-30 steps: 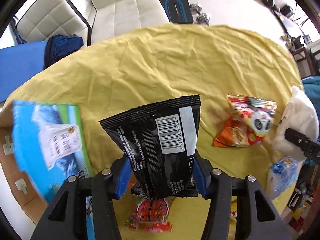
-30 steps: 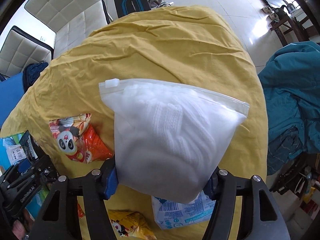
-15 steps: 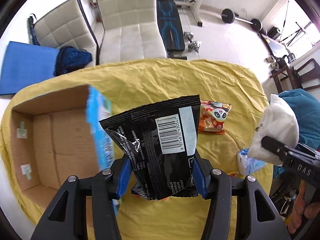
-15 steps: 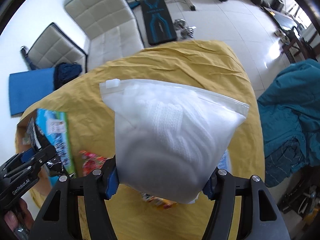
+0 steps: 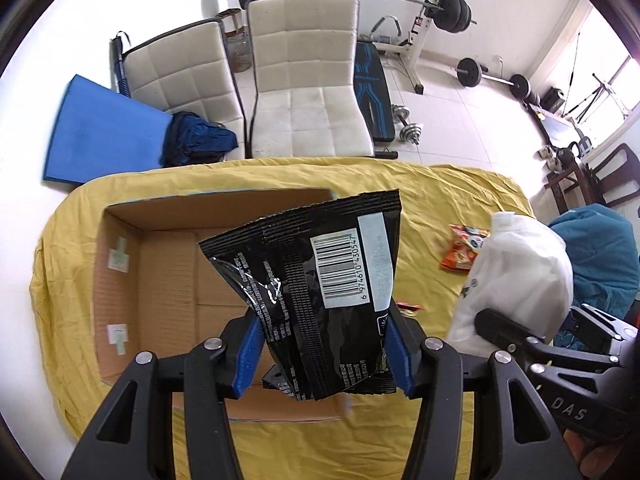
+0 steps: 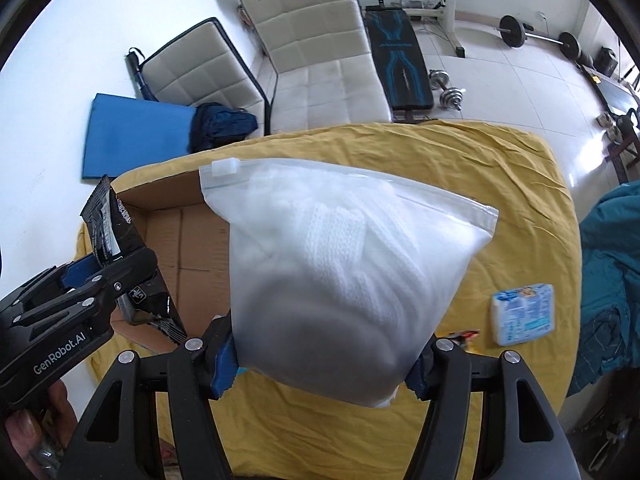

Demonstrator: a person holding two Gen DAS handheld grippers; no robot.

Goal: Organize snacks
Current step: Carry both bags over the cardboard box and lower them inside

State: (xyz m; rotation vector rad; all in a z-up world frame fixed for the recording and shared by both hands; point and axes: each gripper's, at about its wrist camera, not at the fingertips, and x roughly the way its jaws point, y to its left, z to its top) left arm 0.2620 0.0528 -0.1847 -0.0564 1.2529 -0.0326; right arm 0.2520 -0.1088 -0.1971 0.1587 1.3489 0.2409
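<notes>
Hovering over the cardboard box (image 5: 168, 280), the left hand-held gripper (image 5: 320, 354) clamped a black packet (image 5: 316, 280); the right hand-held gripper (image 6: 324, 364) clamped a zip bag (image 6: 344, 280); colliding grippers might spill either.

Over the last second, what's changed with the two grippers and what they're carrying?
Both grippers rose and swung left, so the cardboard box now lies open beneath the black snack bag. Left gripper still clamps it; right gripper still clamps the white zip bag. Nothing was released.
</notes>
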